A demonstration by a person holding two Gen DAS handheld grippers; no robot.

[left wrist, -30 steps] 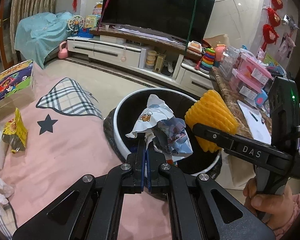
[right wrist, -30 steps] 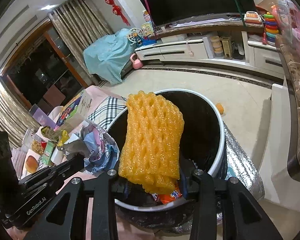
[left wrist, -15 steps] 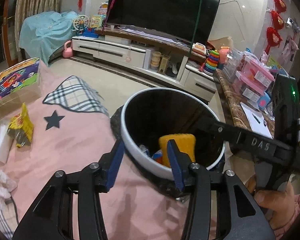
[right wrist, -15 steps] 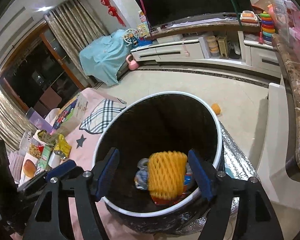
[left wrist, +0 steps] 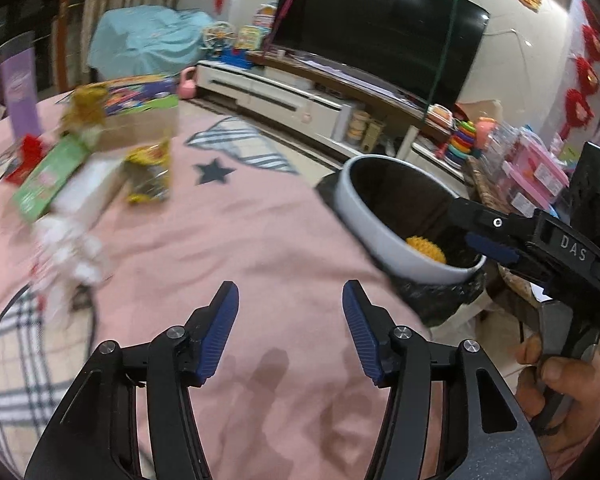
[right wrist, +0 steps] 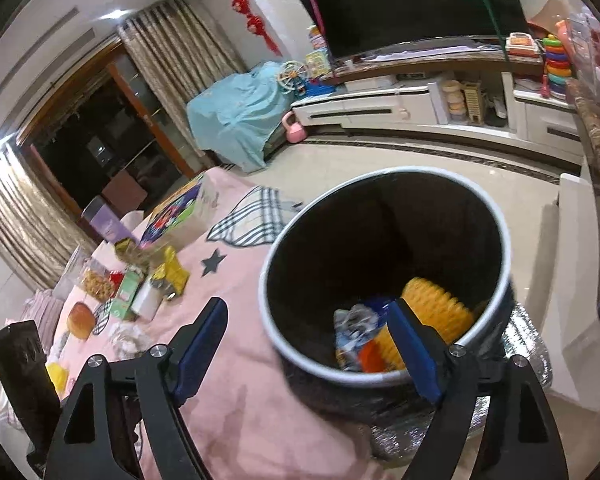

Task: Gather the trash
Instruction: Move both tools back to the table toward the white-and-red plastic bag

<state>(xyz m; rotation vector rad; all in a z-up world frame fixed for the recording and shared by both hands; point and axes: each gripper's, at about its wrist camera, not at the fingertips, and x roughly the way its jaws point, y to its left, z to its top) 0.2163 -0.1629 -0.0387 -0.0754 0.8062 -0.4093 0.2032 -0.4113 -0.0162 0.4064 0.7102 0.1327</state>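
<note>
Trash bin (right wrist: pixel 384 376): round, white rim, black liner, upright beside pink cloth. Inside, at bottom: orange foam net (right wrist: pixel 436 312) w/ crumpled printed wrapper (right wrist: pixel 354 330) touching it. Yellow snack bag (left wrist: pixel 148 176) on cloth, well apart from bin.

Living room. Large dark television (right wrist: pixel 412 4) hanging on a pale wall above a long white media console (right wrist: pixel 384 110). Beige tiled floor (right wrist: pixel 380 160) reflecting light. Patterned curtains (right wrist: pixel 172 76) framing dark glass doors (right wrist: pixel 96 144). Red ornaments (right wrist: pixel 240 2) hanging along the wall. Teal cloth (right wrist: pixel 236 116) draping over furniture. Ceiling light (right wrist: pixel 116 14) glowing overhead.
</note>
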